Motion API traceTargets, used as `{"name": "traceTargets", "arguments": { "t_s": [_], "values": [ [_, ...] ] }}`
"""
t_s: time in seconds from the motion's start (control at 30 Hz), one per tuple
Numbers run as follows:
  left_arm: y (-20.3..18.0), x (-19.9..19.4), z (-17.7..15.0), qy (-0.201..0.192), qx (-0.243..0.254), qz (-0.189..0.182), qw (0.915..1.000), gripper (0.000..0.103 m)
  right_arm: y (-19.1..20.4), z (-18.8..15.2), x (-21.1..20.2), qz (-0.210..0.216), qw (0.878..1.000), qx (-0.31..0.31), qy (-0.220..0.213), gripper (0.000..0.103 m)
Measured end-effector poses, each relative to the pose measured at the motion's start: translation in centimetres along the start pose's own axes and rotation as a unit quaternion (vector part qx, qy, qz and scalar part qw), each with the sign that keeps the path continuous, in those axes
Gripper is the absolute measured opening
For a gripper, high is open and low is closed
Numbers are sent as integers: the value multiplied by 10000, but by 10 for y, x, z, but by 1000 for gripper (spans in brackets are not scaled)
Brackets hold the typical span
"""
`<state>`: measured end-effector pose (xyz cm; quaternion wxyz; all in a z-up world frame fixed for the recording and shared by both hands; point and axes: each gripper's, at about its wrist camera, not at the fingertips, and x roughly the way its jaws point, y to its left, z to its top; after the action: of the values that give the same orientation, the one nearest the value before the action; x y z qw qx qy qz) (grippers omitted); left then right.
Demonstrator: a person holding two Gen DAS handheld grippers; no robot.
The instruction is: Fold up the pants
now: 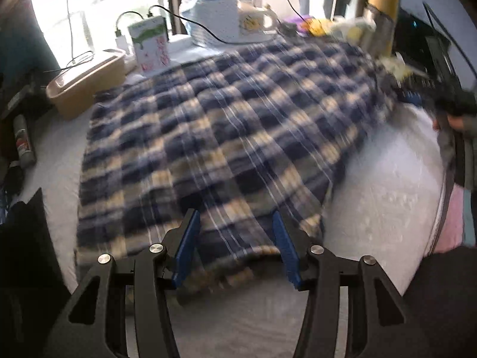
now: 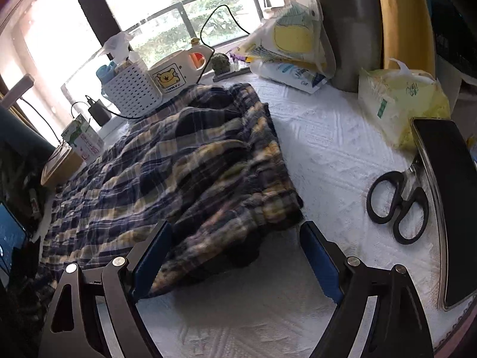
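The surface [image 2: 322, 155], covered in a white embossed cloth, carries everything here. Spread across most of it are the plaid pants [image 1: 214, 137], navy and cream checked with thin white lines, laid roughly flat with rumpled folds near the waistband end [image 2: 238, 161].

All places below are given from the pants. Beyond their far edge stand a white perforated basket [image 2: 134, 92] and, just beside it, a white kettle with a yellow bear sticker [image 2: 176, 74], a black cable running past them. To the far left of the pants sits a tan oblong box [image 1: 89, 83], with a small green-and-white carton [image 1: 149, 44] near it. Off the far right corner rises a steel tumbler [image 2: 348, 29], with soft white and yellow packets [image 2: 292, 44] leaning against it. Right of the pants, well apart, lie a yellow-green tissue pack [image 2: 399, 101], a dark phone [image 2: 450, 203] and black-handled scissors [image 2: 396, 205] touching the phone's edge.

The left gripper [image 1: 235, 247] hangs just over the near hem of the pants; its jaws stand wide apart with the cloth's edge showing between the blue pads [image 1: 187, 247], gripping nothing. This view is motion-blurred.

The right gripper [image 2: 238, 256] sits at the near corner of the waistband end, jaws spread wide; the left blue pad [image 2: 152, 259] is against or just above the cloth, which of the two I cannot tell, and the other is over bare surface. It has hold of nothing.
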<state>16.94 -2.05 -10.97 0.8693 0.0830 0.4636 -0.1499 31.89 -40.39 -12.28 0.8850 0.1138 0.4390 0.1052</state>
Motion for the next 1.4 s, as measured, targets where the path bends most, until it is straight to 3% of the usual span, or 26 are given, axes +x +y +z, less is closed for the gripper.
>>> {"name": "traceTargets", "arguments": {
  "t_s": [0.3, 0.4, 0.6, 0.73, 0.83, 0.93, 1.07, 1.2, 1.33, 1.37, 1.4],
  "values": [
    [-1, -25, -18, 151, 54, -428, 9990, 51, 4, -3, 1, -86, 9998, -157, -59, 88],
    [9, -37, -10, -80, -134, -529, 9985, 51, 4, -4, 0, -101, 9998, -185, -62, 88],
    [28, -38, 17, -525, -600, -274, 9964, 51, 3, -8, -3, -64, 9999, -129, -75, 88],
    [17, -13, 21, -198, -355, -135, 9991, 51, 1, -10, -6, -31, 9999, -103, -72, 88],
    [5, 4, 7, 161, -61, -311, 9994, 52, 0, -11, -8, -27, 9999, -113, -67, 88],
    [2, -5, -4, 28, 79, -364, 9993, 52, 3, -12, -7, -70, 9998, -190, -72, 88],
    [16, -15, -10, 53, -255, -621, 9977, 52, 6, -8, -2, 107, 9998, -144, -95, 88],
    [37, -29, -7, -199, -595, -397, 9972, 52, 8, -1, 6, 565, 9983, 38, -144, 87],
    [69, -37, 0, -468, -1116, 84, 9926, 52, 0, 9, 11, 852, 9953, 404, -239, 86],
    [75, -38, 0, -498, -1201, 153, 9914, 52, -2, 11, 13, 906, 9943, 508, -253, 83],
    [83, -38, 2, -522, -1322, 266, 9895, 52, -5, 13, 16, 904, 9938, 604, -251, 71]
  ]
}}
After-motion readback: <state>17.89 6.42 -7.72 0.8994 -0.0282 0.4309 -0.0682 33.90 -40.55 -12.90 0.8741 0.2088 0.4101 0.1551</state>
